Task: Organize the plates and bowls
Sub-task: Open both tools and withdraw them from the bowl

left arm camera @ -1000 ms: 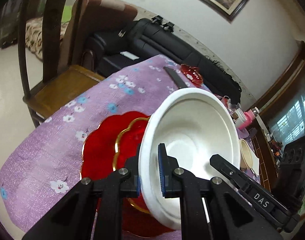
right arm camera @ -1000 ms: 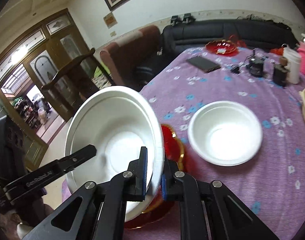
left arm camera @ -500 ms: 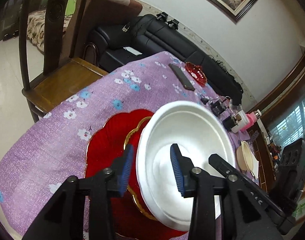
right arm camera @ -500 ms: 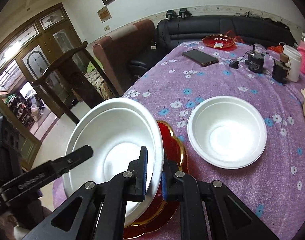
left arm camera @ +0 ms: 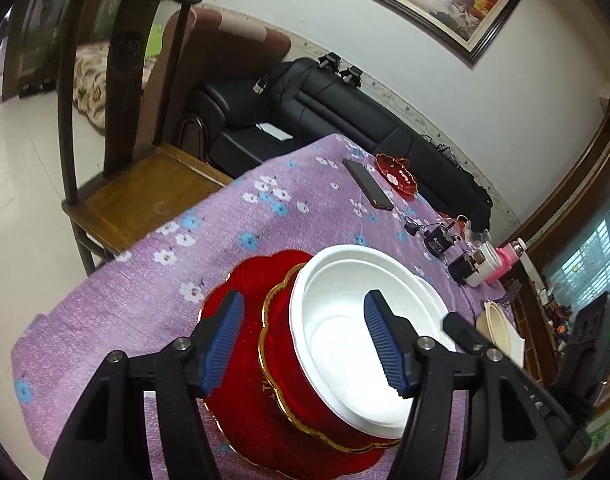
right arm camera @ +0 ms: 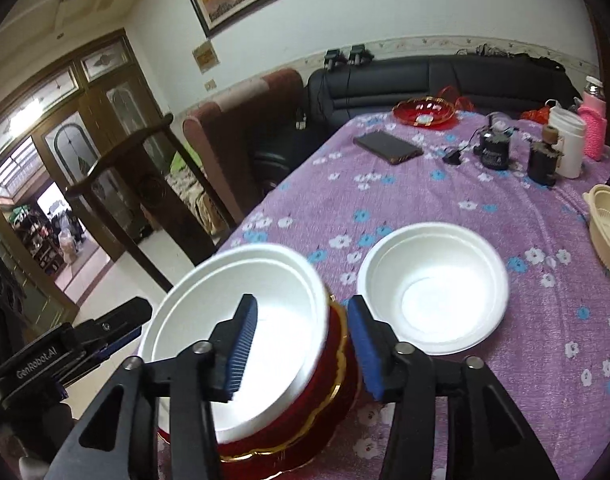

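In the left wrist view the left gripper (left arm camera: 303,338) has just been opening and stands released astride the near rim of the round white foam bowl (left arm camera: 345,332), no longer pinching it; the bowl now sits in the gold-rimmed red dish (left arm camera: 289,384) atop the scalloped red plate (left arm camera: 241,420) on the purple flowered tablecloth (left arm camera: 145,280). In the right wrist view the right gripper (right arm camera: 301,348), also just opened, straddles that bowl's (right arm camera: 241,320) rim, and only here a second white foam bowl (right arm camera: 435,294) shows in full, just beside the stack
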`<control>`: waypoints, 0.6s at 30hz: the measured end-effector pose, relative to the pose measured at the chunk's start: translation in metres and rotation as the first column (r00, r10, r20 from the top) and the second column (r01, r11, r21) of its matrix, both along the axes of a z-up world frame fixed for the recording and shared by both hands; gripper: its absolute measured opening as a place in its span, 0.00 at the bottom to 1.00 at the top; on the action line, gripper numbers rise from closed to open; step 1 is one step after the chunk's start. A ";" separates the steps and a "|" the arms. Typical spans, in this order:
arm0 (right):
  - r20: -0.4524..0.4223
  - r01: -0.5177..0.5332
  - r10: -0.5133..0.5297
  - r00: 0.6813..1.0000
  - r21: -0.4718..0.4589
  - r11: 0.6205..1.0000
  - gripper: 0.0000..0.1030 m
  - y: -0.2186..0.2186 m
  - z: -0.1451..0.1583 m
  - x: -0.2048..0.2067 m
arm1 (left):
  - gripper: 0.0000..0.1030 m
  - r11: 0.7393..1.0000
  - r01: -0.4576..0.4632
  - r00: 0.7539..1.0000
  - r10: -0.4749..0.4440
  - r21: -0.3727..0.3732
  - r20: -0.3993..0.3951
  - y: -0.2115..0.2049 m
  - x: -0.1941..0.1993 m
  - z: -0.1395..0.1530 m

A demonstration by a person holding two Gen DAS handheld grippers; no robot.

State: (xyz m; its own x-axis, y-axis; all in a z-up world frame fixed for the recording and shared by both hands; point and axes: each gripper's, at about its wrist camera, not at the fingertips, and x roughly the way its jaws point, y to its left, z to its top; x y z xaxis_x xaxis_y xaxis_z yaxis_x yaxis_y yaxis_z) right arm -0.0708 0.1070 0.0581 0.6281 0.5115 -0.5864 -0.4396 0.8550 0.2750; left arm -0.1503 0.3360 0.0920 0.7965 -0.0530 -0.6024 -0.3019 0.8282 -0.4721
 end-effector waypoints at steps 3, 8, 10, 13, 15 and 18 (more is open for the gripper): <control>0.020 0.023 -0.023 1.000 -0.001 1.000 0.56 -0.014 0.005 -0.005 | 0.69 0.997 -0.019 1.000 0.018 0.076 0.012 -0.010 -0.005 0.009; 0.023 0.078 -0.078 0.997 0.014 0.997 0.56 -0.048 0.005 -0.006 | 0.81 0.973 -0.038 0.998 0.024 0.230 0.064 -0.038 -0.016 0.028; 0.018 0.106 -0.106 0.994 0.024 0.994 0.57 -0.063 0.005 -0.007 | 0.82 0.969 -0.017 0.997 -0.001 0.248 0.072 -0.046 -0.018 0.032; 0.017 0.141 -0.142 0.990 0.040 0.989 0.57 -0.086 0.006 -0.011 | 0.82 0.965 0.019 0.996 -0.040 0.261 0.074 -0.060 -0.019 0.039; 0.029 0.162 -0.164 0.986 0.045 0.986 0.56 -0.102 0.011 -0.016 | 0.82 0.960 0.036 0.995 -0.060 0.278 0.078 -0.070 -0.020 0.044; 0.067 0.200 -0.202 0.977 0.043 0.979 0.56 -0.127 0.023 -0.025 | 0.82 0.958 0.068 0.992 -0.094 0.279 0.080 -0.081 -0.024 0.052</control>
